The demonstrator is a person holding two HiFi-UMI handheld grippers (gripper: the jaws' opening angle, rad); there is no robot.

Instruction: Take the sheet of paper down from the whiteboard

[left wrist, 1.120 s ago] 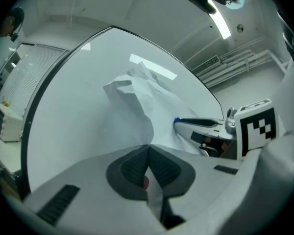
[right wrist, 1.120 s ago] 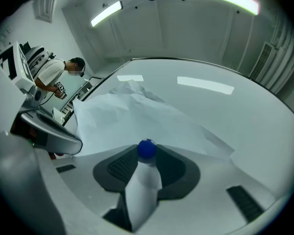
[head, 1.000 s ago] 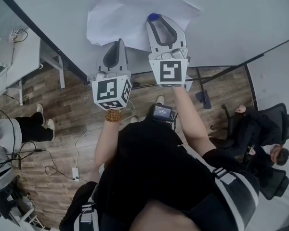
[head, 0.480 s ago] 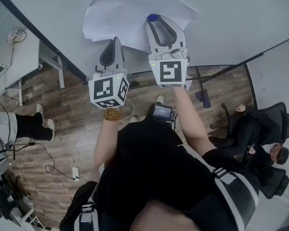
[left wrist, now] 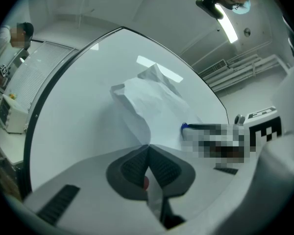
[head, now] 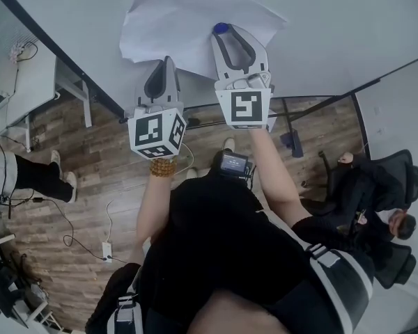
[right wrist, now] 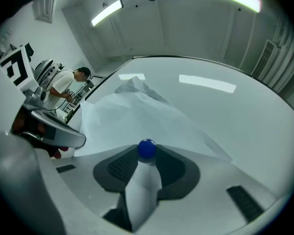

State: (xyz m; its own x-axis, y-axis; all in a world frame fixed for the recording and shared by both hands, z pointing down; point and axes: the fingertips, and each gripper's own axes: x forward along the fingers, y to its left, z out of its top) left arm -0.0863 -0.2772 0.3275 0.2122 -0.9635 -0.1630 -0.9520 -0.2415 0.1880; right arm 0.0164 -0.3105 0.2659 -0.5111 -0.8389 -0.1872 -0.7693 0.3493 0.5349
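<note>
A white sheet of paper [head: 195,19] hangs crumpled and bulging off the whiteboard [head: 334,19]. My left gripper [head: 168,60] is shut on its lower edge; in the left gripper view the paper [left wrist: 147,102] runs down into the closed jaws [left wrist: 148,147]. My right gripper [head: 223,28] sits just to the right, over the sheet, shut on a round blue magnet [head: 221,27] held at its tips. The right gripper view shows the magnet [right wrist: 147,149] between the pads, with the paper [right wrist: 137,116] behind it. The magnet [left wrist: 184,127] also shows in the left gripper view.
The whiteboard's stand legs [head: 292,127] rest on the wooden floor below. A person sits in a black chair [head: 376,200] at right. At left are a white desk [head: 35,82], a standing person's legs [head: 28,172] and floor cables [head: 76,239].
The paper's loose lower left corner has swung slightly to the left. Both grippers have kept their places. The person at the left has walked further towards the left edge.
</note>
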